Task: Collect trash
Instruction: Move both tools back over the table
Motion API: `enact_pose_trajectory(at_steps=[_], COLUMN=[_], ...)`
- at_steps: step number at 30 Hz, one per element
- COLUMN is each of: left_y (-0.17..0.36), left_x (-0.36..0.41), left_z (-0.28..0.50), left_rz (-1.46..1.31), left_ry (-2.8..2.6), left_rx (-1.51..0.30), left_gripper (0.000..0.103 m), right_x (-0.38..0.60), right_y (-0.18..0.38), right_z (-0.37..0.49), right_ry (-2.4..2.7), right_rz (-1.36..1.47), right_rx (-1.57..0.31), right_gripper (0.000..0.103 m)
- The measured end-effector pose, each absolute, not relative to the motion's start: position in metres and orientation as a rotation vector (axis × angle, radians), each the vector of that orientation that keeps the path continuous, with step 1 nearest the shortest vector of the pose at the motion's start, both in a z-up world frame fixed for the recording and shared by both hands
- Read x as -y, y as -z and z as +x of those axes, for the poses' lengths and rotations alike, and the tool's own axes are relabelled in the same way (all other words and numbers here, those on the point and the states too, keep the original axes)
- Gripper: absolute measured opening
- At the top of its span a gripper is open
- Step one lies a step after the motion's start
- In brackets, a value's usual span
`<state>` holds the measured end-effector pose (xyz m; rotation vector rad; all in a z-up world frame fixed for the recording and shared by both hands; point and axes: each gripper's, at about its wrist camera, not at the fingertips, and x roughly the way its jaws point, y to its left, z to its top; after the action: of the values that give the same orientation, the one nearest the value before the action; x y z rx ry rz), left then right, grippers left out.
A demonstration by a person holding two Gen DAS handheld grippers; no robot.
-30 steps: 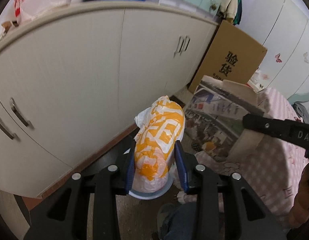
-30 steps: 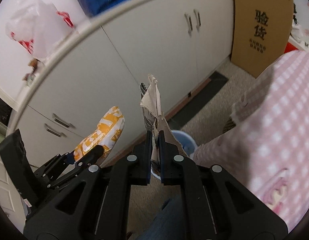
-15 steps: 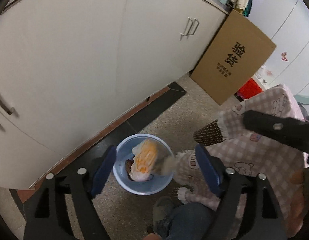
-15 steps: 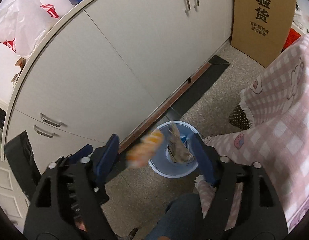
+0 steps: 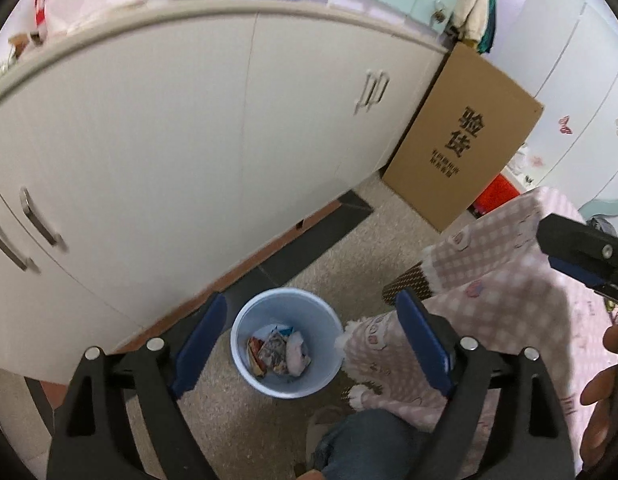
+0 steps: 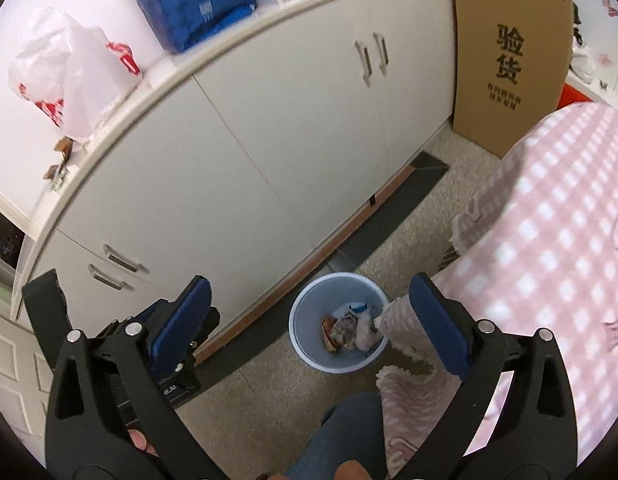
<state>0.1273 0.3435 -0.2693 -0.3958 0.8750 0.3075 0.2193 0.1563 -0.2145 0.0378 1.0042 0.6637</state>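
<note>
Both grippers empty: left gripper (image 5: 311,334) and right gripper (image 6: 315,330) jaws opening, nothing between them. Directly below and ahead, blue bin (image 5: 245,368) holds crumpled trash (image 5: 279,350). This load looks deposited; further litter not visible.

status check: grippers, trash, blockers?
Left gripper and right gripper: jaws opening, nothing between them. Crumpled wrappers and paper lie inside the round light-blue plastic bin. Pink checked blanket edge hangs beside the bin; no blocker.
</note>
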Motion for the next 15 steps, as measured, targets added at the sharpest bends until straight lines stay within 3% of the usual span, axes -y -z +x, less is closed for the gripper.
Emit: enact_pose_trajectory(at_steps=[15], left_y=[0.153], left_x=[-0.249], left_z=[0.116], left_rz=[-0.244], left_ry=[-0.198], left_rx=[-0.686], left_gripper=[0.089], right_x=[-0.036], right_y=[0.127], right_z=[0.195], right_ry=[-0.595], right_rz=[0.178], right_rx=[-0.776], right_gripper=[0.097])
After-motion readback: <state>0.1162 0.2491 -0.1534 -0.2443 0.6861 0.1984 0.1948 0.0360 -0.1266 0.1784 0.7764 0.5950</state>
